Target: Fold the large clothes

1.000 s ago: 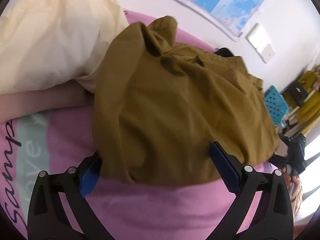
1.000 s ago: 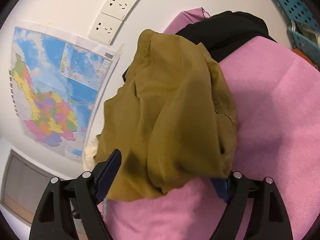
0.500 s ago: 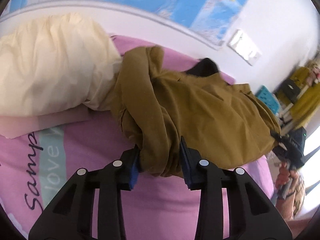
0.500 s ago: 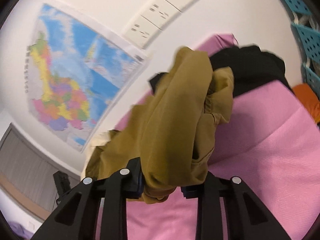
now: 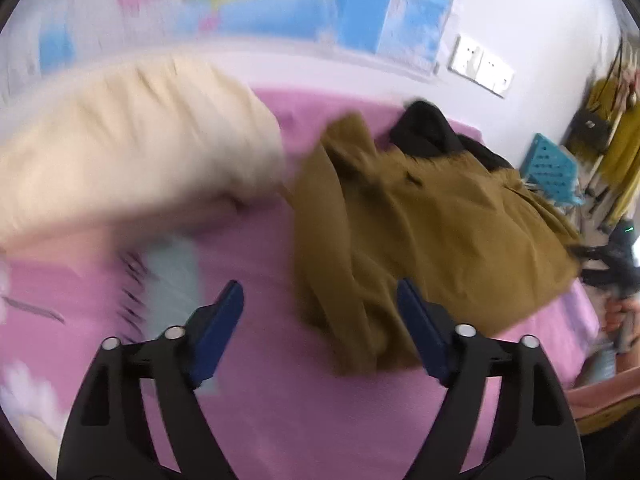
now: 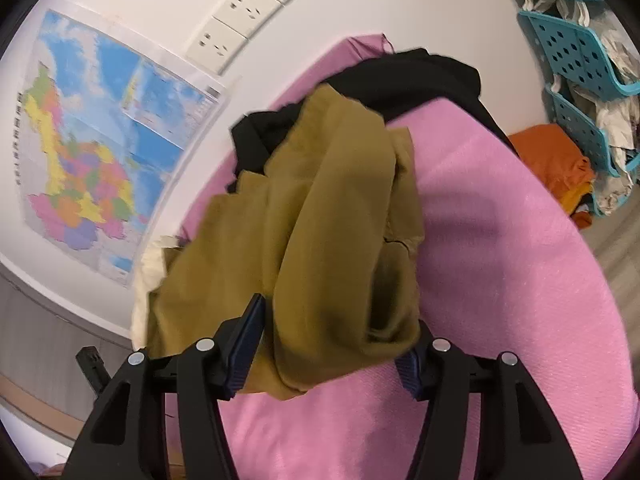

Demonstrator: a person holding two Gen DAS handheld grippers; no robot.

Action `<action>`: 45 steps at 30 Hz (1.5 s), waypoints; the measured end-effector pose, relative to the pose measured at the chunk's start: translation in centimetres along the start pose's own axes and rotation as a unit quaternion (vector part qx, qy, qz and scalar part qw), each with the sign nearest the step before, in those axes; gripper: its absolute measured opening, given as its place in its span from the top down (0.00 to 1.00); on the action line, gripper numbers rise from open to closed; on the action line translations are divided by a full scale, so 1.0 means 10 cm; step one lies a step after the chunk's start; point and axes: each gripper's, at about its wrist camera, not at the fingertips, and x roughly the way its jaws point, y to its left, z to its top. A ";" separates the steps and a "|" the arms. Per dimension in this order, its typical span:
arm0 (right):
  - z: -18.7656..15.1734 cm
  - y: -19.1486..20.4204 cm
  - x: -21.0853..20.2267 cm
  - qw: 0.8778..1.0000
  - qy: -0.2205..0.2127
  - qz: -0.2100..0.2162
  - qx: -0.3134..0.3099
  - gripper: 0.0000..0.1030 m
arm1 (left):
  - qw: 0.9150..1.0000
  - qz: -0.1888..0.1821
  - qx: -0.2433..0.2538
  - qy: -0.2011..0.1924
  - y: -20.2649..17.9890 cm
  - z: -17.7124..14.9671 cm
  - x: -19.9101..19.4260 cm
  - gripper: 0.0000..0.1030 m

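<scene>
3 teal baskets (image 6: 576,52), white crumpled contents, indistinct

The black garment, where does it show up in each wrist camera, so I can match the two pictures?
Left wrist: the black garment lies upper right of centre, behind the olive garment.
Right wrist: black garment near the top centre, again behind the olive garment.
Shared landmark: the white wall sockets, beside the map.
</scene>
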 end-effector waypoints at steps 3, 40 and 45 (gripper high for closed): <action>0.01 0.03 -0.04 1.000 0.003 -0.029 -0.009 0.44 | 0.999 0.015 0.032 -0.028 -0.09 0.20 -0.08 0.21; 0.81 0.72 1.25 0.970 -0.014 -0.156 -0.184 0.99 | 0.991 0.092 -0.002 0.102 -0.05 0.86 1.43 0.66; 0.77 0.62 1.23 0.976 -0.001 -0.147 -0.159 0.90 | 0.995 0.086 0.013 0.058 -0.16 0.87 1.05 0.59</action>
